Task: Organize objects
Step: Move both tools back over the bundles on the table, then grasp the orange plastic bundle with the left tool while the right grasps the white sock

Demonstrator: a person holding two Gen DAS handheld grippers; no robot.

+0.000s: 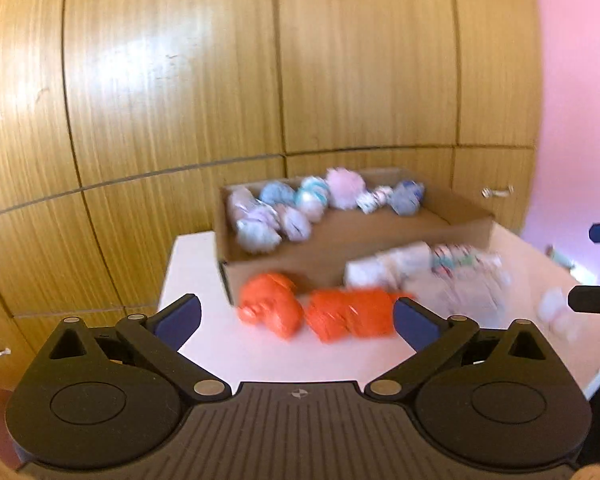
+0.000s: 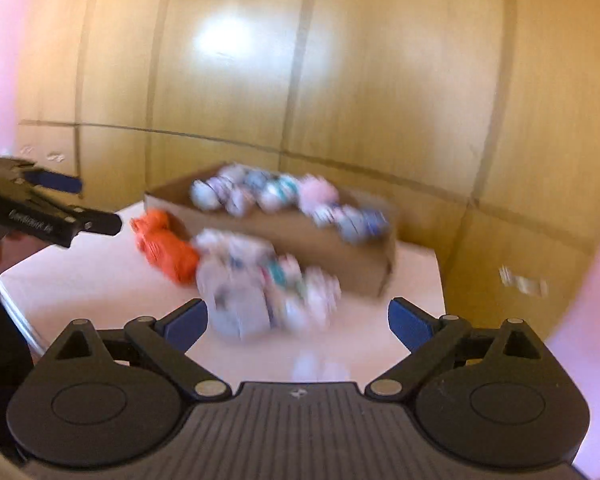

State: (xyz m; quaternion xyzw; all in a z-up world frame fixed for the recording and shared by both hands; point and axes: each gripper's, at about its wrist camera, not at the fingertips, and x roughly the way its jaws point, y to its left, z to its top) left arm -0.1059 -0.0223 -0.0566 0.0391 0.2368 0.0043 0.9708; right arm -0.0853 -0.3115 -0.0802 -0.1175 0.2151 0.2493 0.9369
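Both claws, left claw (image 1: 298,312) and right claw (image 2: 298,320), are gaping wide, gripping nothing. Orange bundles (image 1: 312,310) are lying at twelve o'clock on the table (image 1: 204,272), pale bundles (image 2: 260,284) beside; probably soft, light, best pinched mid-body, boxed (image 1: 380,236) beyond.

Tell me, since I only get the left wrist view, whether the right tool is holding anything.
Observer: No. In the right wrist view the right tool is open with nothing pinched. The pale wrapped pile lies on the table in front of it.
Operator: My own right finger overlaps an orange bundle. Am I touching it?
Observer: It doesn't look like it. Seen from the side, the left tool is open, and there is a gap of bare table between its tip and the orange bundles.
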